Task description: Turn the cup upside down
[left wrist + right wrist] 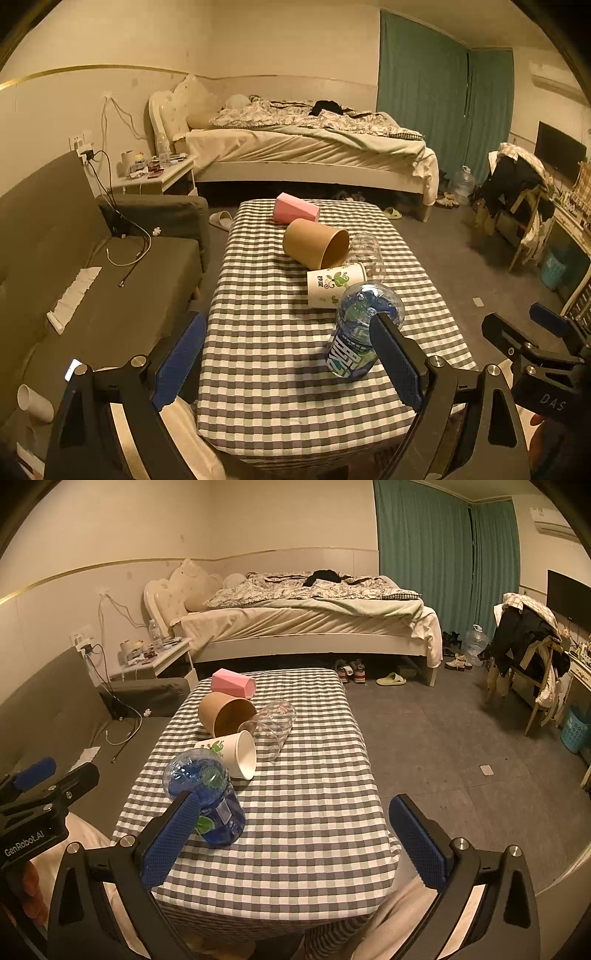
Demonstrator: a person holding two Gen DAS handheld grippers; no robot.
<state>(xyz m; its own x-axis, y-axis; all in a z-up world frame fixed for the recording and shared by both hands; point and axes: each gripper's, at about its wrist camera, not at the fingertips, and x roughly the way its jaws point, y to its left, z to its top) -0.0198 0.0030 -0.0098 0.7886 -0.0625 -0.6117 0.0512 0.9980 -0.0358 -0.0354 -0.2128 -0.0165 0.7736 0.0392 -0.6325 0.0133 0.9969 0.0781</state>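
Several cups rest on the checkered table (pixel 266 332) (pixel 317 775). A pink cup (pixel 295 212) (pixel 233 682), a brown paper cup (pixel 316 243) (pixel 225 716), a clear glass cup (pixel 367 254) (pixel 273 723) and a white paper cup with a green print (pixel 334 284) (pixel 236 755) lie on their sides. Nearest stands a blue plastic cup (pixel 364 332) (pixel 207 797), its closed end up. My left gripper (pixel 288 354) (pixel 61 771) is open and empty, its right finger in front of the blue cup. My right gripper (pixel 295 830) (pixel 521 321) is open and empty over the table's near end.
A grey sofa (pixel 92 277) with cables runs along the table's left side. Beyond the table is a bed (pixel 295 147). A chair piled with clothes (pixel 528 646) stands at the right, across open grey floor (pixel 443 738). A person's light trousers (pixel 399 915) show at the table's near edge.
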